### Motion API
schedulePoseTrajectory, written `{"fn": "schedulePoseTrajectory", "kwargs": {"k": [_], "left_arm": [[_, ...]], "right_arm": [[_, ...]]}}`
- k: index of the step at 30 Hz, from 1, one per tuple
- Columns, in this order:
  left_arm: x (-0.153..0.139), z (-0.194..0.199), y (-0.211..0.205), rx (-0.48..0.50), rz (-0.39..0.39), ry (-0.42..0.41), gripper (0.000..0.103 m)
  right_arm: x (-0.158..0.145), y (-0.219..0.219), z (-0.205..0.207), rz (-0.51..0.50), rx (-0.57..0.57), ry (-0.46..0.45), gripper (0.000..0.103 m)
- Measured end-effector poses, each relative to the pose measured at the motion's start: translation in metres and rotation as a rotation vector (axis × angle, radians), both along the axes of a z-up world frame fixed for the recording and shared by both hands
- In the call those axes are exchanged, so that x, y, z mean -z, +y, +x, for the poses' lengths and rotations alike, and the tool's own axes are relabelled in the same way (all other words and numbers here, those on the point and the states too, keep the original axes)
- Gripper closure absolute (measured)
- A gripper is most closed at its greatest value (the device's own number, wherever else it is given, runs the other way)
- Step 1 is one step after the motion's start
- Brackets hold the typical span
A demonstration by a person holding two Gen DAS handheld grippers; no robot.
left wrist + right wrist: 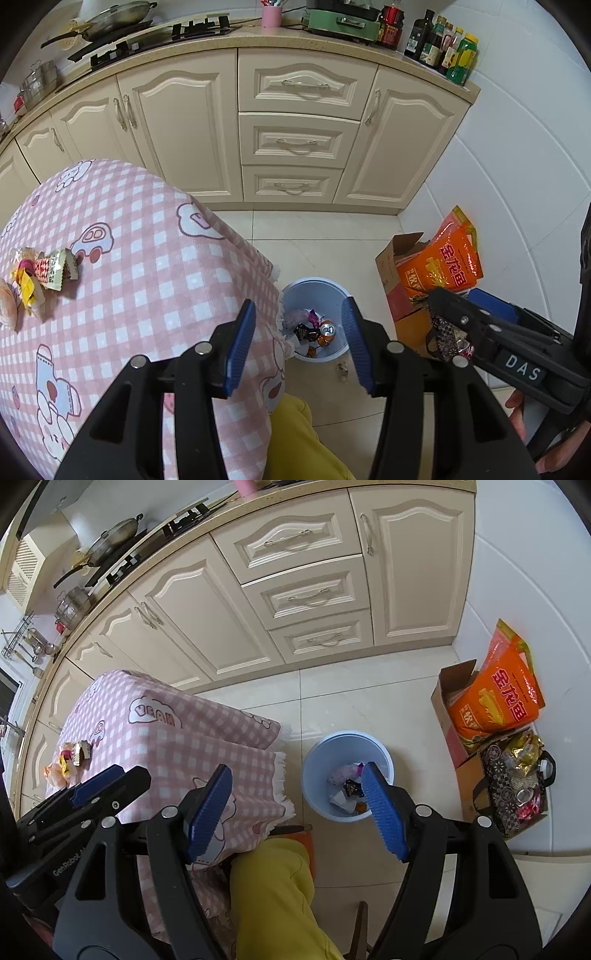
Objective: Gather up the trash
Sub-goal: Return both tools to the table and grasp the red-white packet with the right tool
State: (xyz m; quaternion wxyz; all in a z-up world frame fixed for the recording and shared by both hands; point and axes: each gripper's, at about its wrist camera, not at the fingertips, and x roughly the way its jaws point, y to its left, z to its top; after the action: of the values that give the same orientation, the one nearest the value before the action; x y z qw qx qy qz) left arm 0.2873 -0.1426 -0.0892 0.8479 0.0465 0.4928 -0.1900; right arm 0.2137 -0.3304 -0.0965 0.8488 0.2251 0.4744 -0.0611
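Bin (314,760) on floor holds a can (327,328) and wrappers (352,786). More wrappers (48,271) on bench (147,258). Left fingers (242,343) and right fingers (384,808) spread wide, empty.

Orange bag (498,698) in cardboard box (448,701) beside cabinets (229,627).

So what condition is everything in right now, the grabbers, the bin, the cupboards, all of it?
left gripper: open, holding nothing.
right gripper: open, holding nothing.
trash bin: upright on the floor, no lid, partly filled with wrappers and a can.
wrappers on the table: lying loose, not yet picked up.
cabinet drawers: all shut.
cabinet doors: shut.
cardboard box: flaps open, orange bag sticking out.
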Motion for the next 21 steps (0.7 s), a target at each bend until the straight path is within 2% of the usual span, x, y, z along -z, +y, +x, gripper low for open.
{"fn": "schedulePoseTrajectory", "kwargs": {"k": [6,10,21], "left_arm": [[-0.008,-0.006,0.019,-0.031,-0.002,-0.015,0.044],[-0.015,-0.01,0.042,-0.073,-0.006,-0.028,0.042],[-0.032,-0.016,0.139,-0.259,-0.031,-0.047,0.033]], "right_arm": [[-0.01,0.016,-0.001,-0.014,-0.024,-0.009,0.03],[-0.018,0.036,0.001,-0.024,-0.063,-0.022,0.029],[-0.038,0.114,0.018,-0.054,-0.221,-0.04,0.023]]}}
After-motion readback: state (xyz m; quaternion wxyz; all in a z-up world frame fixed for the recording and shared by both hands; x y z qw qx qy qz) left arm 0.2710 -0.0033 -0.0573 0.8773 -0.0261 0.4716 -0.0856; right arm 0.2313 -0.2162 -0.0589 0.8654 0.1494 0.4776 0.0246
